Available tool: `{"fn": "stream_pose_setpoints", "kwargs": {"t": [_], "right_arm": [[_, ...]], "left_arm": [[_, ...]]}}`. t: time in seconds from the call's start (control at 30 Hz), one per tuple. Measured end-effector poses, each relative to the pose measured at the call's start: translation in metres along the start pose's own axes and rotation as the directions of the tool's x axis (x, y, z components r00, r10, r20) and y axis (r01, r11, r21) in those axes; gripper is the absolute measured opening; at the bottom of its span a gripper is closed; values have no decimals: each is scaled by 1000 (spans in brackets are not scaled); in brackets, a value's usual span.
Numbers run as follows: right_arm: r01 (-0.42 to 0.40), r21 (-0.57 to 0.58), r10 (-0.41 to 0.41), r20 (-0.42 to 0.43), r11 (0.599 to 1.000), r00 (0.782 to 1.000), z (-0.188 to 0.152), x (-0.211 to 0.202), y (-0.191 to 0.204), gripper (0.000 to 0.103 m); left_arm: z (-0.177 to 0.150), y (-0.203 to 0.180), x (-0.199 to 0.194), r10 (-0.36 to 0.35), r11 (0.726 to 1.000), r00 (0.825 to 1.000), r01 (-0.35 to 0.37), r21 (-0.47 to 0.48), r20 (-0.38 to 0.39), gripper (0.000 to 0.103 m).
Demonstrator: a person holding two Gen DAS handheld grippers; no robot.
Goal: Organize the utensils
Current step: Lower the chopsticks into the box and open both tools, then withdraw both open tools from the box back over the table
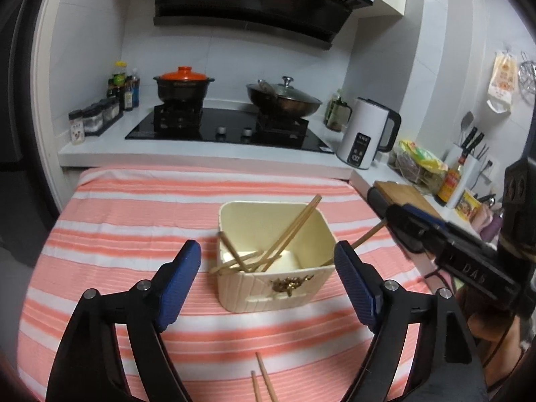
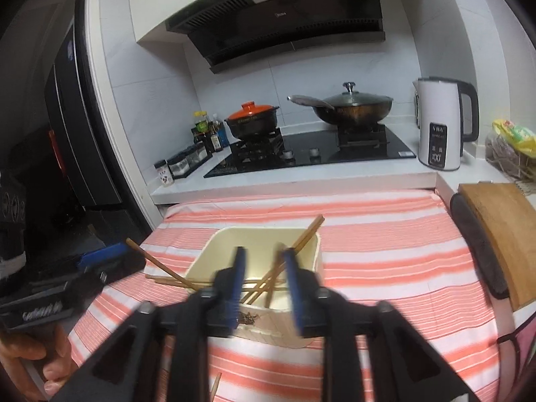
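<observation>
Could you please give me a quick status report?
Both tongs open, empty: left tongs, right tongs. Wooden chopsticks in cream box; two loose. Nothing blocking.

White kettle [image 1: 363, 134], lidded wok [image 1: 284, 98], orange-lidded pot [image 1: 182, 83], striped cloth [image 1: 134, 207]

Home kitchen; gas hob [image 1: 221, 124], range hood [image 1: 261, 3], kettle [image 1: 365, 134].

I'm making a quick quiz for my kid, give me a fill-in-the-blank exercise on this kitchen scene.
1. The cream box on the striped cloth holds several wooden ____.
2. The lid of the black pot on the stove is ____.
3. The white kettle stands to the ____ of the stove in both views.
4. Two more chopsticks lie on the cloth ____ the box.

Missing words: chopsticks; orange; right; outside
</observation>
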State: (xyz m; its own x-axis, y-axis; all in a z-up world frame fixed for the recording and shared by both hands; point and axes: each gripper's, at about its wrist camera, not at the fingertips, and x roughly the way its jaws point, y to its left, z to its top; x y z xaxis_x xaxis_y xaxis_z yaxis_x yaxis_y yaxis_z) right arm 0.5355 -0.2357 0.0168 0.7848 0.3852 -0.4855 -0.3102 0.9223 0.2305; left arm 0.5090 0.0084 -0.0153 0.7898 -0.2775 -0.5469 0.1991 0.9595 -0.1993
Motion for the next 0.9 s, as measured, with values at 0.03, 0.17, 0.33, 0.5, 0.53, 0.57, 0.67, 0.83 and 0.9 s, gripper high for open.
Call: {"fn": "stream_pose_setpoints", "kwargs": {"t": [0.03, 0.17, 0.33, 0.5, 0.53, 0.57, 0.67, 0.83, 0.9], "right_arm": [[10, -17, -10, 22, 1000, 1000, 4, -12, 3, 51], [42, -130, -33, 73, 991, 997, 5, -72, 22, 58], [71, -197, -58, 71, 978, 996, -51, -136, 28, 67], [137, -216, -148, -35, 967, 988, -166, -167, 34, 68], [145, -215, -161, -58, 966, 985, -185, -171, 35, 68], [153, -214, -174, -83, 965, 981, -207, -173, 37, 68], [162, -217, -195, -141, 963, 971, -249, -176, 40, 68], [138, -242, -183, -177, 960, 967, -270, -177, 45, 68], [144, -247, -187, -164, 958, 968, -268, -177, 47, 68]], "left_arm": [[-3, 0, -11, 0, 1000, 1000, 0, 17, -11, 86], [-32, 3, -55, 17, 998, 999, -13, 62, -51, 100], [-121, 11, -93, 51, 996, 987, -40, 78, -150, 100], [-215, 13, -113, 70, 997, 975, -74, -10, -211, 100], [-226, 12, -116, 66, 997, 974, -73, -25, -219, 100], [-238, 9, -117, 63, 997, 973, -72, -30, -224, 100], [-259, 1, -119, 62, 997, 969, -69, -21, -238, 100], [-265, -5, -120, 54, 998, 972, -62, -29, -227, 100], [-262, -5, -121, 54, 998, 976, -62, -32, -213, 100]]}}
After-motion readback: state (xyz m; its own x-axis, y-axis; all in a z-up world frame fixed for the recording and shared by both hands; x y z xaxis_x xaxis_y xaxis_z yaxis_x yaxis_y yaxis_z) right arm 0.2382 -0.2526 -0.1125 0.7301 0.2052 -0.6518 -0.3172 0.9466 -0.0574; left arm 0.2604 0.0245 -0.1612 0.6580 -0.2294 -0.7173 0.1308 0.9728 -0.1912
